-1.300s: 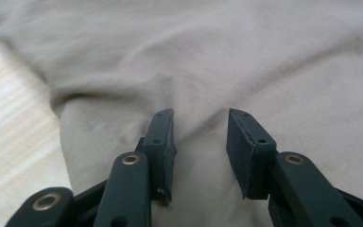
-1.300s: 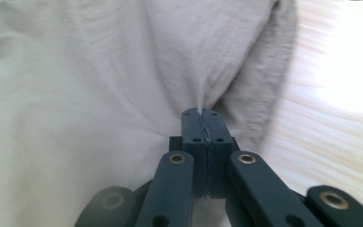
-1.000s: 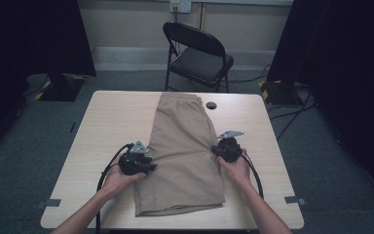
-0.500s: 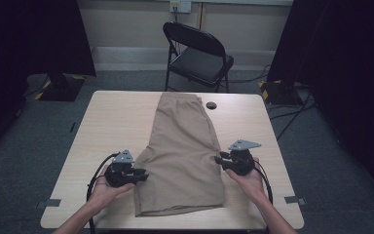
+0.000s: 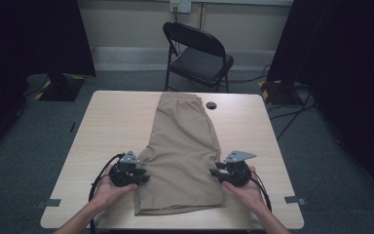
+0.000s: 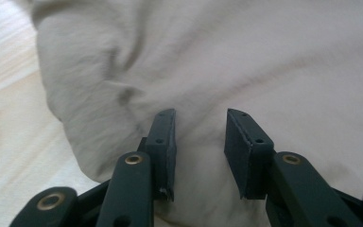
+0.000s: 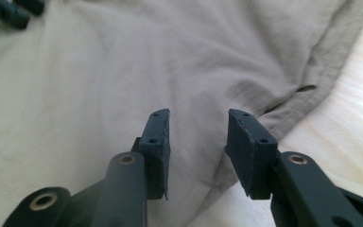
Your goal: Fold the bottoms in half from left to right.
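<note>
Fingers of both grippers stand apart, nothing between them but a view of cloth. Left gripper (image 6: 198, 146): its two black pads parted over the edge of the folded tan cotton shorts (image 6: 246, 61), with pale wood of the table (image 6: 9, 123) showing at the left of that view. Right gripper (image 7: 196, 151): pads likewise parted above the shorts' hem, bare tabletop at the right of its view; the tips of the other gripper show dark in the upper left corner.

From the high view: left hand (image 5: 108, 187) comes in from the bottom edge, forearm angled up and inward, palm cupping the left gripper (image 5: 141, 176) at the shorts' left side, jaws pointing right toward the cloth. Right hand (image 5: 243, 187) mirrors it, gripper (image 5: 215, 172) at the shorts' right side, jaws pointing left. Each gripper carries a grey three-cornered plate on top; black cable loops trail from each back toward the person.

Shorts (image 5: 182, 151) lie flat, lengthwise down the middle of the light wooden table (image 5: 112, 122), waistband at the far edge, leg hems near the person. Small round black object (image 5: 211, 105) sits on the table just right of the waistband. Black folding chair (image 5: 197, 53) stands beyond the table's far side.
</note>
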The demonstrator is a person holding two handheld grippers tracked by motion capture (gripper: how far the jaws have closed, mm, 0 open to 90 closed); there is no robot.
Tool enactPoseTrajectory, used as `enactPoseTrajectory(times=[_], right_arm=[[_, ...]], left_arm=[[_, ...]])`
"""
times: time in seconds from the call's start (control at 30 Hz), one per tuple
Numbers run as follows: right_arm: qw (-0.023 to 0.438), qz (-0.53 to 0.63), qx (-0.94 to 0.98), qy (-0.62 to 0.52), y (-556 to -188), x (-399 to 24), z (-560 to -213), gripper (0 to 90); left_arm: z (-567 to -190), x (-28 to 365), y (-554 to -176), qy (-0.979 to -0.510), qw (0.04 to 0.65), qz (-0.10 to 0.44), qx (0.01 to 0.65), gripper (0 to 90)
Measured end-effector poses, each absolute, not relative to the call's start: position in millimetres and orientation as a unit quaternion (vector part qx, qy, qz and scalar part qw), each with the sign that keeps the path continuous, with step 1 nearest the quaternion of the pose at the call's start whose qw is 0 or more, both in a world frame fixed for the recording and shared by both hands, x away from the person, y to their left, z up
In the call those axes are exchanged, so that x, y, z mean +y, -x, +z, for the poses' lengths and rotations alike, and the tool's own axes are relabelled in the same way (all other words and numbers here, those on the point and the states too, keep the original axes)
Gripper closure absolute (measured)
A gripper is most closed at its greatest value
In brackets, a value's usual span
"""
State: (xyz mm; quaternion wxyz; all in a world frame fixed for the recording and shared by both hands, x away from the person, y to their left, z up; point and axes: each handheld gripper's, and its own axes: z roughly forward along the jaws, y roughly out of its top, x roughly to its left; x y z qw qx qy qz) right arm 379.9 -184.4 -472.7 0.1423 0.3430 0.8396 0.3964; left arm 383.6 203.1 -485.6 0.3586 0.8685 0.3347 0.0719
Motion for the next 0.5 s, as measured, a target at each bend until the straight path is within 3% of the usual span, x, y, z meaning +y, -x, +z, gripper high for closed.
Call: enactPoseTrajectory(times=[0.2, 0.5], right_arm=[[0.141, 0.366, 0.853, -0.345, -390.9, -175.7, -486.6, 60.2], [0.145, 0.364, 0.846, -0.361, -400.9, -180.8, -492.0, 58.3]], left_arm=[[-486.8, 208.7, -396.5, -0.865, 0.354, 0.102, 0.341, 63.9], [-487.3, 214.4, -398.1, -0.862, 0.367, 0.078, 0.340, 63.7]])
